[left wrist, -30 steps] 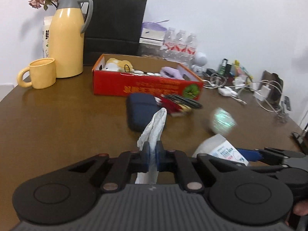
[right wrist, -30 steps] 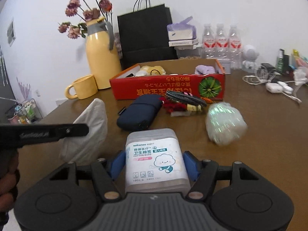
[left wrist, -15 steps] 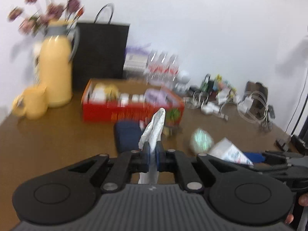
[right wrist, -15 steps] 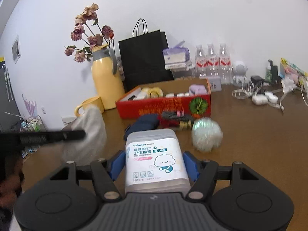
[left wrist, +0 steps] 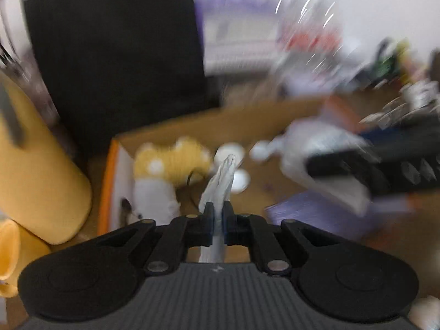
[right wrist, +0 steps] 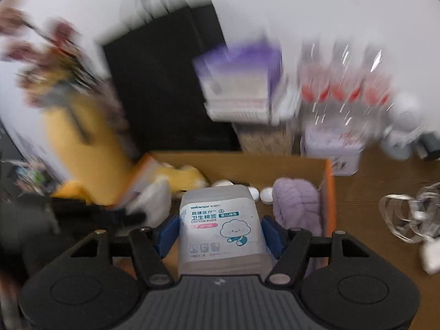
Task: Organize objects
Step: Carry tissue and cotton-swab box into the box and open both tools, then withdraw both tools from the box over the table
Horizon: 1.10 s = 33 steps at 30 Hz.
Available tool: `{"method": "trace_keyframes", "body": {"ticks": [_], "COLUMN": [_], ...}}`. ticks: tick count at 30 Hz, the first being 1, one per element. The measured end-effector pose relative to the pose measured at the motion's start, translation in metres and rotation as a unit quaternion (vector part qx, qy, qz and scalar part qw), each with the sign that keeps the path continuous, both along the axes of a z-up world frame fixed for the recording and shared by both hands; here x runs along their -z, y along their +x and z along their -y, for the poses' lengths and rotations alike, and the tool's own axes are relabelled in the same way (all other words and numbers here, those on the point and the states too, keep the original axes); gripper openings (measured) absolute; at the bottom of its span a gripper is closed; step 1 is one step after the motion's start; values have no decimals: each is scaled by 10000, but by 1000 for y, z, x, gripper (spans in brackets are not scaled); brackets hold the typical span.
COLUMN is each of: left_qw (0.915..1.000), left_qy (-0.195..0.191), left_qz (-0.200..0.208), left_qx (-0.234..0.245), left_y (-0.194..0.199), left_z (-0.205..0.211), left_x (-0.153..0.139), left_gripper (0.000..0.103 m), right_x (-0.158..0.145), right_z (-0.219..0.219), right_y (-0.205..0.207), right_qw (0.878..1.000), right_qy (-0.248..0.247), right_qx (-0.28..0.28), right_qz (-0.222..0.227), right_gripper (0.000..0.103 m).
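Observation:
My left gripper [left wrist: 217, 220] is shut on a thin white plastic packet [left wrist: 221, 181] that sticks up between its pads. It hangs above the open cardboard box [left wrist: 110, 165], over a yellow plush toy [left wrist: 170, 159] and small white round lids [left wrist: 239, 178]. My right gripper [right wrist: 220, 233] is shut on a clear box of cotton buds [right wrist: 220, 225] with a cloud picture on its label. It hovers over the same box [right wrist: 328, 181], next to a purple knitted item [right wrist: 297, 200]. The right gripper [left wrist: 385, 170] shows blurred at the right of the left wrist view.
A yellow flask [left wrist: 35, 170] and a yellow mug [left wrist: 8, 250] stand left of the box. Behind it are a black paper bag [right wrist: 165, 82], a purple tissue pack [right wrist: 242, 82] and water bottles [right wrist: 343, 82]. White cables [right wrist: 407, 214] lie at the right. Both views are motion-blurred.
Both grippers moved forward from the near table to above the open box, carrying the packet and the cotton buds box. The pouch and shiny ball on the table have dropped out of view.

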State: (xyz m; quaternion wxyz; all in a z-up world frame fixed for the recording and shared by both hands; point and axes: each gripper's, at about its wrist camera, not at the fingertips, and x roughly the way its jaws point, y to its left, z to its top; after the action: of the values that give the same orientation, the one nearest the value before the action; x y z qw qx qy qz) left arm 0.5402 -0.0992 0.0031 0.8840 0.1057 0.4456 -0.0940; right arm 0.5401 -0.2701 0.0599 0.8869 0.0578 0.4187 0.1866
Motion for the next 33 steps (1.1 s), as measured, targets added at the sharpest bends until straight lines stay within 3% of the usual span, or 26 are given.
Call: {"method": "trace_keyframes", "body": {"ticks": [1,3,4,5,7,10,14,16,18,20,23,26,28,33], "left_qw": [9999,9988,9971,9953,9938,9946,9928,9913,9899,9886,9855,9773,9740,9642], "left_qy": [-17,-414,-717,-943,-1101,-949,-987,-1044,-1021,-1033,-839,-422,-593,-979], "left_qz": [-161,-249,-271,-227,20,411,628,714,874,971,1364,1979,2118,2417], "left_qx": [-31,-90,-11,63,131,106,-276,-363,-440,-502,-563,-627,-538,-491], "left_y": [7,9,5,-1,-16,-35,-53,-66,-82,-99,-135,-184,-227,-342], "left_z": [0,-4,-9,-15,-27,-41,-62,-70,-76,-81,-81,-69,-67,-68], "left_x": [12,21,21,19,9,-9,-33,-47,-61,-74,-92,-93,-91,-77], "left_gripper": [9,26,44,50,54,57,58,59,64,66,70,81,85,102], "right_x": [15,40,49,57,65,72,65,57,45,24,-13,-41,-47,-38], "right_z": [-8,-27,-32,-40,-49,-54,-46,-45,-44,-31,-10,8,14,26], "right_y": [26,61,65,68,69,57,54,45,40,29,-1,-59,-107,-247], "right_qw": [9997,9978,9970,9952,9910,9718,9708,9662,9643,9704,9859,9916,9903,9860], "right_qy": [-128,-562,-684,-874,-1078,-1562,-1594,-1838,-2025,-1944,-1396,-796,-629,-301], "right_qx": [40,37,-41,-247,-765,-1593,-1568,-1576,-1268,-881,-329,-291,-321,-577], "right_qz": [-210,-356,-367,-377,-200,771,874,891,1139,1130,861,976,1199,1538], "right_gripper": [65,65,65,65,65,69,69,74,74,74,74,76,83,84]}}
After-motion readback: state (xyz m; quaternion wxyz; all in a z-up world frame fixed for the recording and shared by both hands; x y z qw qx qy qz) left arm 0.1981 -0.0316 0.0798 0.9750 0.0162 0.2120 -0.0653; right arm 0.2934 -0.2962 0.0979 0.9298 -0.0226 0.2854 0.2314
